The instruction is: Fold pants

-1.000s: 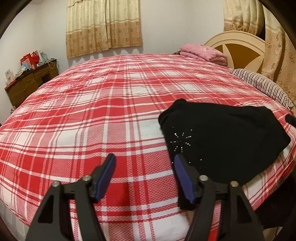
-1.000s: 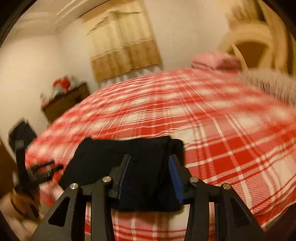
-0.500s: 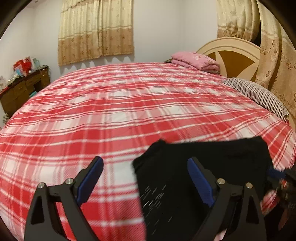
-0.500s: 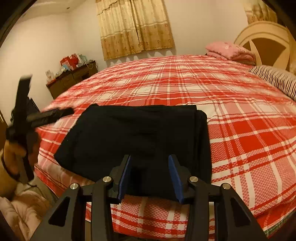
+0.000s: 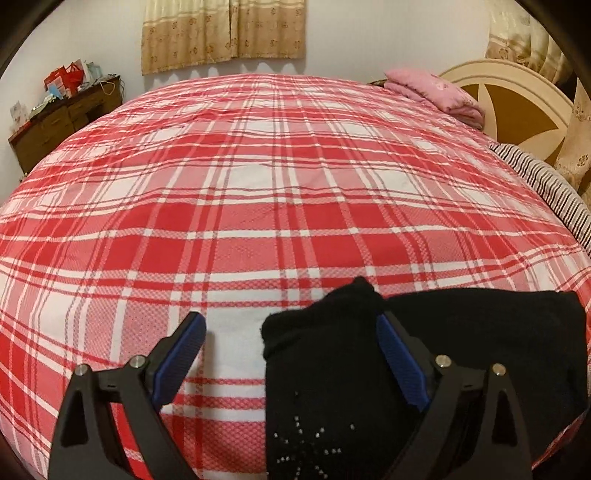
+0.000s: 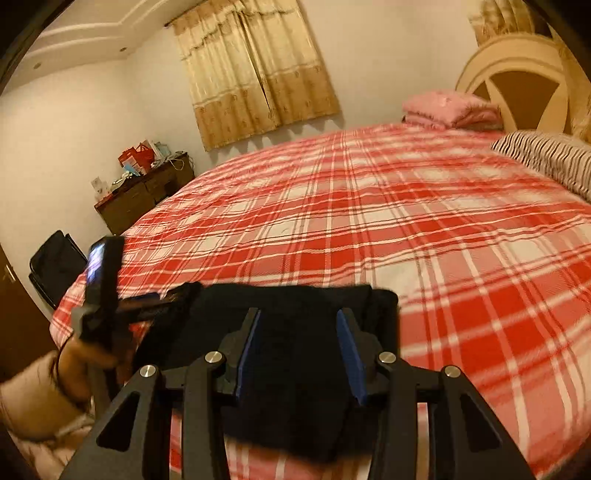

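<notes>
The black pants (image 5: 424, 369) lie folded at the near edge of the plaid bedspread (image 5: 258, 206). The left gripper (image 5: 291, 347) has just been opening; its jaws stand wide, straddling the pants' raised corner without pressing it, probably ready to grasp. The right gripper (image 6: 299, 347) hangs half-open over the pants, and whether it pinches cloth cannot be told.

Home bedroom: plaid-covered bed (image 5: 258, 184), headboard (image 5: 517, 96), curtains (image 5: 221, 33).

Plaid bed (image 5: 258, 206) — black pants (image 5: 461, 332), pink blanket (image 5: 436, 90), striped pillow (image 5: 543, 184)
</notes>
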